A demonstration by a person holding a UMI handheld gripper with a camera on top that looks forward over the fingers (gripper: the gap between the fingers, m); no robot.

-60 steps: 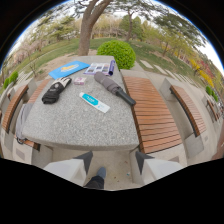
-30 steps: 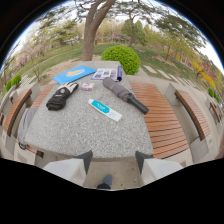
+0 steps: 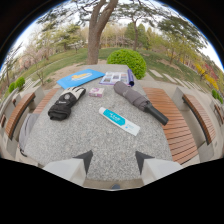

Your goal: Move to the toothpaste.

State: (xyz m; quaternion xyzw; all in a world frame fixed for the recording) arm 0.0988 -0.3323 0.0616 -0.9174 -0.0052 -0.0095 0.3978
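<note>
From my remote position I see the speckled stone table (image 3: 65, 145) filling the ground under and ahead of the gripper (image 3: 113, 159), with slatted wooden benches (image 3: 172, 125) flanking it on either side. Beyond the table stand a tree trunk (image 3: 95, 35) and a round green bush (image 3: 127, 61). On the table, far ahead and to the left, lies a blue folder (image 3: 79, 78); to the right of it, a small booklet (image 3: 114, 77). A folded grey umbrella (image 3: 140, 102) lies diagonally ahead and to the right. A black and white glove (image 3: 65, 102) rests ahead to the left. The toothpaste (image 3: 119, 120), a white tube with a blue label, lies on the table just ahead of the fingertips, slightly to the right, clear of both. A small pink box (image 3: 96, 92) sits beyond it, between glove and umbrella. The gripper fingers (image 3: 84, 159) are spread apart, holding nothing.
</note>
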